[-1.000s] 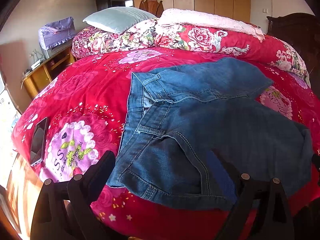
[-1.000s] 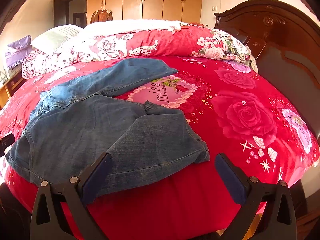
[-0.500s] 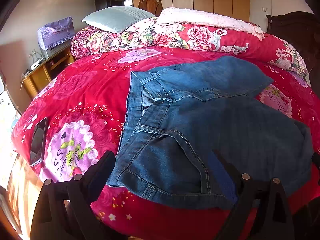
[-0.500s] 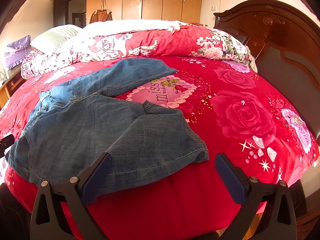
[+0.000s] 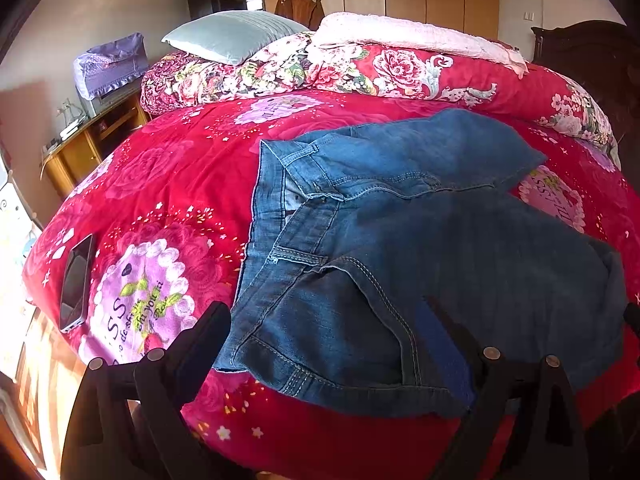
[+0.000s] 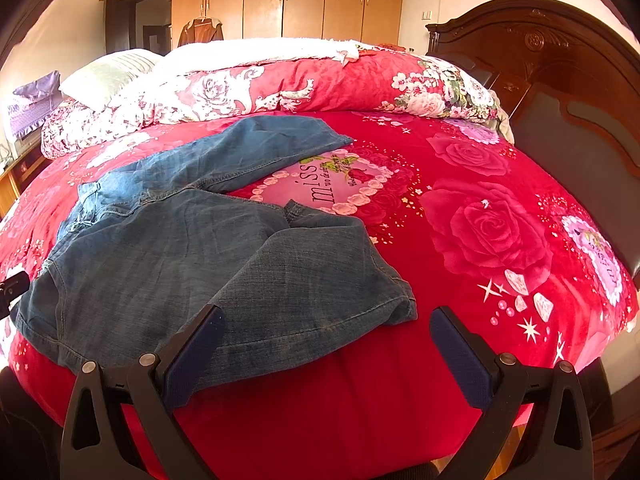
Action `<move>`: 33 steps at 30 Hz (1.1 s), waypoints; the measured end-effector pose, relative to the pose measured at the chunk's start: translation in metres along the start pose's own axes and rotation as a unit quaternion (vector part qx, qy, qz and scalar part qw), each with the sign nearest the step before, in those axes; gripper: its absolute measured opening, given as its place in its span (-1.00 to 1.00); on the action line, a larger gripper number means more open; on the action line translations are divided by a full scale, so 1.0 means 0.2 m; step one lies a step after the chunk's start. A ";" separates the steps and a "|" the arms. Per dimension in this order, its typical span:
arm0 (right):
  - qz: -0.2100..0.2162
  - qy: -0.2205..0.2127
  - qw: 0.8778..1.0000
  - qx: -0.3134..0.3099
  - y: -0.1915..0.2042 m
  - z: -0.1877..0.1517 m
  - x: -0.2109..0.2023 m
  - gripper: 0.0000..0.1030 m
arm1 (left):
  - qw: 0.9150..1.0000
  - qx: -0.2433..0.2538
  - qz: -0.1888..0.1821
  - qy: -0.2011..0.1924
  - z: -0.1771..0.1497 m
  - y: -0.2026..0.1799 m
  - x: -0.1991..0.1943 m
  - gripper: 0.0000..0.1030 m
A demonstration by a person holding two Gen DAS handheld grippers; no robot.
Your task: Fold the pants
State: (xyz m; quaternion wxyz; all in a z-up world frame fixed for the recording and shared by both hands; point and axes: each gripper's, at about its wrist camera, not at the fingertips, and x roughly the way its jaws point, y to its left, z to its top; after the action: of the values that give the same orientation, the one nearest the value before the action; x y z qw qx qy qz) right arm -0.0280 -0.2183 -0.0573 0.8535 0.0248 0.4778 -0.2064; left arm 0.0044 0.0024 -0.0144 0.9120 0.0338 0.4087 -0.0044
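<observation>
Both of our grippers were spread wide and held nothing: the left gripper (image 5: 332,344) hung over the waistband end of the jeans (image 5: 420,248), and the right gripper (image 6: 324,344) hovered at the hem of the near leg, its left pad (image 6: 192,356) over the denim and its right pad (image 6: 460,356) over bare red cover. The jeans lay spread on the bed (image 6: 480,240), toward its near edge, waist at 9 o'clock in the right wrist view and the two legs reaching toward 2 and 4 o'clock, parted in a shallow V.

Against the views from a second before, almost nothing had changed. The denim kept the same outline and the same creases, and both grippers sat in the same place relative to the cloth, with only a slight drift of the framing. We judged from this that no fold had begun: the pants were only laid out, and we seemed to be lining up a first grasp, probably at the waistband and the near hem, to bring one leg over the other.

As for writing, the pink heart (image 6: 336,184) printed on the cover between the legs read "miss" with smaller script beside it that we could not make out. The purple heart (image 5: 140,292) at 8 o'clock in the left wrist view showed "SS" and a line that looked like "thi you'll", not clear enough to trust. A dark phone (image 5: 76,280) lay just beside it, its screen blank. No label showed on the jeans.
</observation>
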 end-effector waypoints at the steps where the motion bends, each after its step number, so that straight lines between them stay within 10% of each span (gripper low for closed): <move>1: 0.000 0.000 1.000 0.000 0.00 0.00 0.00 1.00 | 1.000 0.000 -0.001 0.001 0.00 0.00 0.00 0.84; 14: 0.003 -0.001 1.000 0.011 -0.02 0.01 0.00 1.00 | 1.000 -0.002 -0.007 0.017 0.01 0.00 0.01 0.84; 19: 0.026 0.008 0.999 0.046 -0.14 0.11 -0.01 1.00 | 0.994 -0.034 -0.051 0.085 0.11 0.08 0.03 0.84; 30: 0.095 0.142 0.979 0.116 -0.48 0.41 0.43 0.97 | 0.901 -0.234 -0.217 0.296 0.10 0.31 0.28 0.82; 33: 0.089 0.180 0.972 0.125 -0.51 0.36 0.52 0.97 | 0.896 -0.246 -0.222 0.296 0.12 0.32 0.29 0.82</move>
State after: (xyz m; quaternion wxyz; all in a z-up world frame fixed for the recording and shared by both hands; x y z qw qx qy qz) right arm 0.0394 -0.3621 -0.0891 0.7586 0.2108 0.5896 -0.1800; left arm 0.0637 0.0648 -0.0388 0.7032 -0.2839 0.6447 -0.0956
